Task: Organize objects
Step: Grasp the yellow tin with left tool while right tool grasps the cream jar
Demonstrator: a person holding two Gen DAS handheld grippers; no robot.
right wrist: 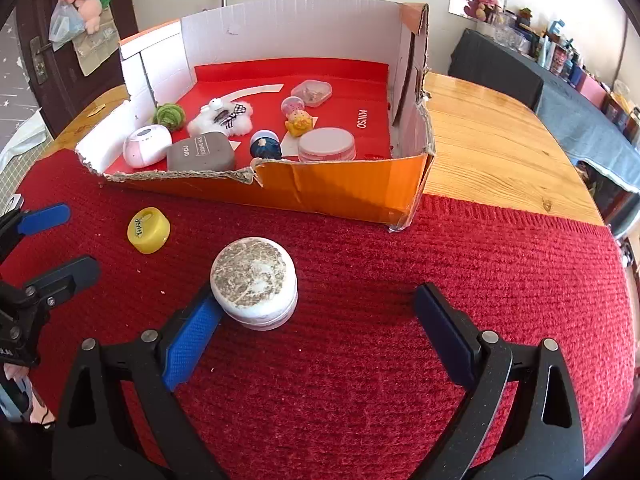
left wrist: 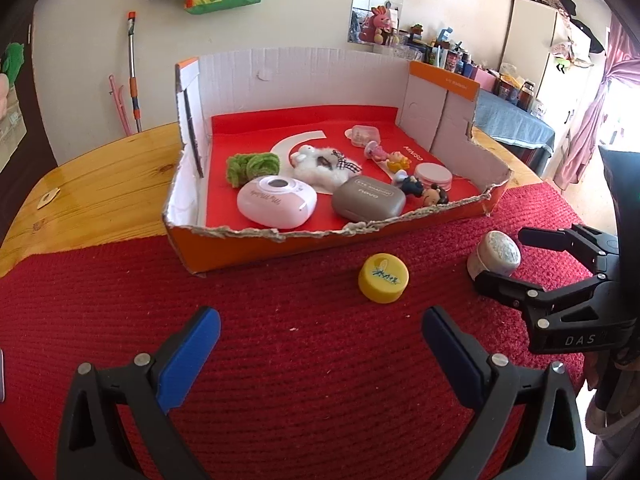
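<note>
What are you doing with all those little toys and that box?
A person with a gripper in each hand is tidying small things into an orange cardboard box on a red mat. Most are already inside, such as the fluffy white toy and the grey eyeshadow case. Two are still outside: a yellow cap and a round white jar. The open right gripper is around the jar, one finger against it. The left gripper is open, holding nothing.

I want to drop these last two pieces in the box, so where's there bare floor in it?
Bare red floor lies along the back wall of the cardboard box, and right of the white lid. The front left is crowded: pink case, grey case.
</note>
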